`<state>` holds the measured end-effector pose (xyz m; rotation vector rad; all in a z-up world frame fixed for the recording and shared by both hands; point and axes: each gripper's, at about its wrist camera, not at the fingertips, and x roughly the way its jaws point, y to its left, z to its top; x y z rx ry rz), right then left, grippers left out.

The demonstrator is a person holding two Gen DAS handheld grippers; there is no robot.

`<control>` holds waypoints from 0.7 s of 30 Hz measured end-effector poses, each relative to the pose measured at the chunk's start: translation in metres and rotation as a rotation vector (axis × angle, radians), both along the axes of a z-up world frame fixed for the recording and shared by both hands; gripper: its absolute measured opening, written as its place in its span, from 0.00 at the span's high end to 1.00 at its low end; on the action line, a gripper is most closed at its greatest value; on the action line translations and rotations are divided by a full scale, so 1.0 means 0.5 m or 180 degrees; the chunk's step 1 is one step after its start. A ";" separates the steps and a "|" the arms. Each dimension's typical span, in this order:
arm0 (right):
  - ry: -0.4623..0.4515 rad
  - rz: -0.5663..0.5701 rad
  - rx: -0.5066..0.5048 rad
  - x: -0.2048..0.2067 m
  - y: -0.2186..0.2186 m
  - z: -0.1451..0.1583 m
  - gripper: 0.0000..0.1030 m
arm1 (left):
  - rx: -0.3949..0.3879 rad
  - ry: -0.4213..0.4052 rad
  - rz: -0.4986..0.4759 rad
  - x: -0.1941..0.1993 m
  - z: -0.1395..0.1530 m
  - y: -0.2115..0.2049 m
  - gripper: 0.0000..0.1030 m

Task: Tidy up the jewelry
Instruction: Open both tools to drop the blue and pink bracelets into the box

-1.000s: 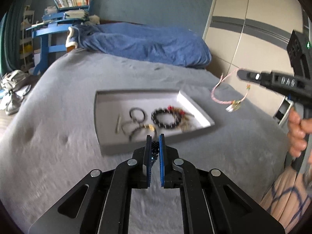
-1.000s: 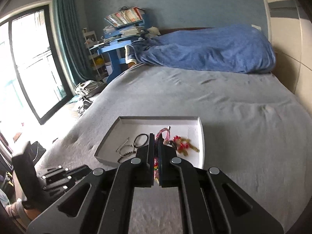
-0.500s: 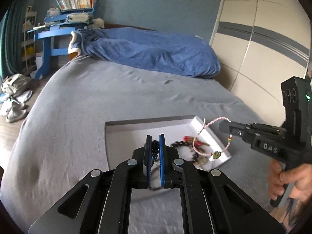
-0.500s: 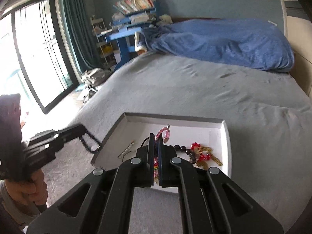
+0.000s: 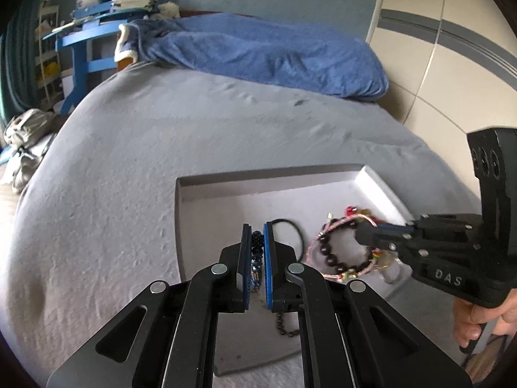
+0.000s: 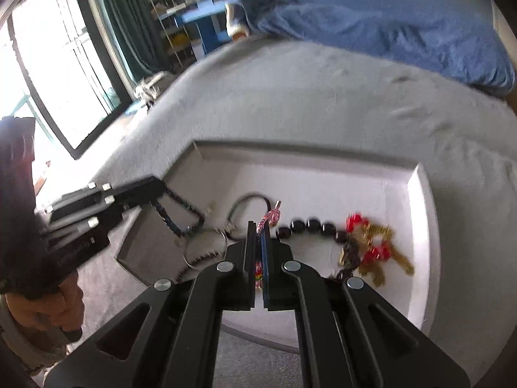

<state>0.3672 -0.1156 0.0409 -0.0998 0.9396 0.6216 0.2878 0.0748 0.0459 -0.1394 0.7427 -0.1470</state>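
A white tray [image 5: 274, 187] lies on the grey bed and also shows in the right wrist view [image 6: 420, 200]. My left gripper [image 5: 257, 232] is shut on a dark beaded bracelet [image 5: 257, 242] above the tray's left part; from the right wrist view the bracelet [image 6: 181, 213] hangs from it. My right gripper [image 6: 259, 226] is shut on a pink cord bracelet [image 6: 271, 218], low over the tray; the cord [image 5: 315, 245] loops over a black bead bracelet [image 5: 336, 258]. Black beads [image 6: 310, 224] with red and gold charms [image 6: 371, 242] and a thin black ring [image 5: 295, 229] lie in the tray.
A blue duvet [image 5: 258, 51] is heaped at the head of the bed. A blue shelf [image 5: 97, 26] and clothes on the floor [image 5: 26, 135] stand to the left. A window [image 6: 55, 74] is at the left. A wardrobe [image 5: 452, 48] is on the right.
Both grippers have come closer to the tray and lower over it, each still holding its bracelet. The pink cord now hangs down into the tray over the black beads.
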 end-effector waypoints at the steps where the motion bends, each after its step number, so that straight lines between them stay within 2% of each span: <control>1: 0.0023 0.0003 -0.0023 0.001 -0.002 -0.005 0.98 | 0.0025 0.0021 0.0024 0.002 -0.005 0.001 0.93; 8: 0.0155 -0.0053 -0.0138 0.004 -0.026 -0.029 0.98 | 0.0263 0.0187 0.0166 -0.010 -0.047 -0.004 0.93; 10: 0.0151 -0.0088 -0.0220 0.000 -0.033 -0.034 0.97 | 0.0263 0.0200 0.0178 -0.021 -0.051 -0.007 0.88; 12: 0.0111 -0.0098 -0.0274 -0.006 -0.036 -0.032 0.95 | 0.0249 0.0186 0.0231 -0.037 -0.051 -0.007 0.77; 13: 0.0061 -0.0108 -0.0260 -0.011 -0.041 -0.023 0.89 | 0.0224 0.0168 0.0246 -0.045 -0.049 -0.006 0.74; 15: 0.0000 -0.0148 -0.0197 -0.016 -0.048 -0.011 0.73 | 0.0198 0.0114 0.0288 -0.063 -0.044 -0.007 0.57; 16: -0.0024 -0.0163 -0.0160 -0.020 -0.052 -0.005 0.66 | 0.0200 0.0078 0.0305 -0.072 -0.042 -0.008 0.53; 18: -0.0093 -0.0203 -0.0110 -0.029 -0.060 0.009 0.64 | 0.0208 0.0020 0.0337 -0.089 -0.037 -0.012 0.41; 21: -0.0168 -0.0272 -0.0059 -0.043 -0.072 0.025 0.60 | 0.0235 -0.0089 0.0365 -0.123 -0.028 -0.021 0.36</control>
